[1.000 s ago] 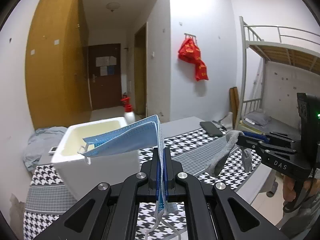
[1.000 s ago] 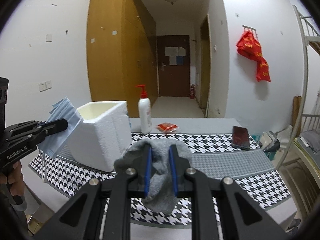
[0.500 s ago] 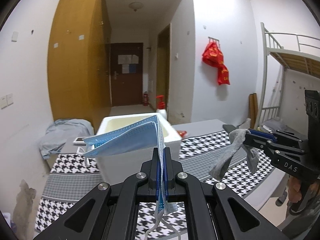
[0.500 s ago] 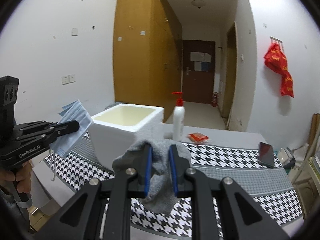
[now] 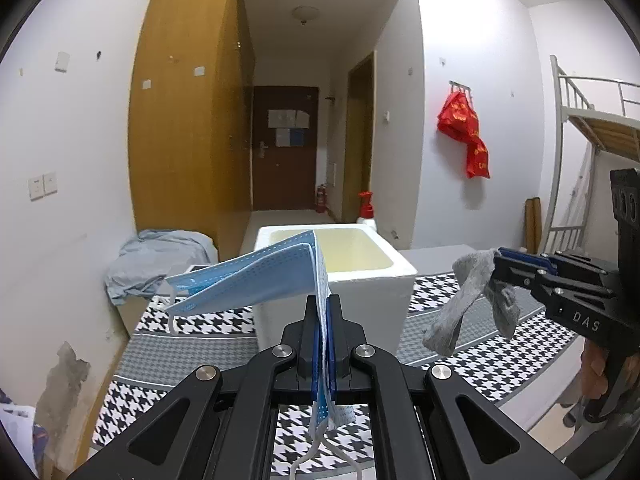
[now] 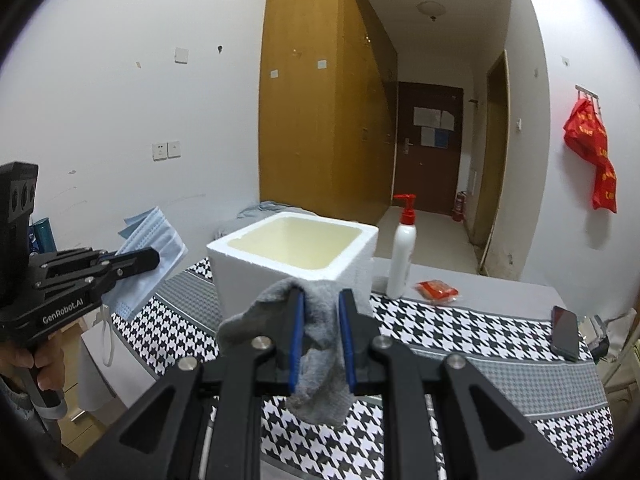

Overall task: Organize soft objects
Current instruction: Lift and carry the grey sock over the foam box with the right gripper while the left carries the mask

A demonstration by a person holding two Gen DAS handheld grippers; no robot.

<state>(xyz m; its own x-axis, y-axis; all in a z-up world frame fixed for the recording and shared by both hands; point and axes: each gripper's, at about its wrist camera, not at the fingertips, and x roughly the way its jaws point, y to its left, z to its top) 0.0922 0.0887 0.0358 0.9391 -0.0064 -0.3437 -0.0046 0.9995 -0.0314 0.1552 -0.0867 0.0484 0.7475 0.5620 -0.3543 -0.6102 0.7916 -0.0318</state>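
My left gripper (image 5: 323, 304) is shut on blue face masks (image 5: 256, 276), held in the air in front of a white foam box (image 5: 360, 280). It also shows in the right wrist view (image 6: 154, 258) at the left with the face masks (image 6: 154, 240). My right gripper (image 6: 320, 300) is shut on a grey sock (image 6: 324, 356) that hangs down just before the foam box (image 6: 256, 276). In the left wrist view the right gripper (image 5: 498, 264) holds the sock (image 5: 464, 300) to the right of the box. The box is open and looks empty.
A houndstooth cloth covers the table (image 6: 460, 344). A white pump bottle (image 6: 402, 248), a red packet (image 6: 436, 290) and a black phone (image 6: 565, 332) lie behind and right of the box. A grey garment (image 5: 156, 256) is heaped at the left.
Both grippers have swung leftward around the box and risen, so its open top shows more. The masks and the sock stay gripped.
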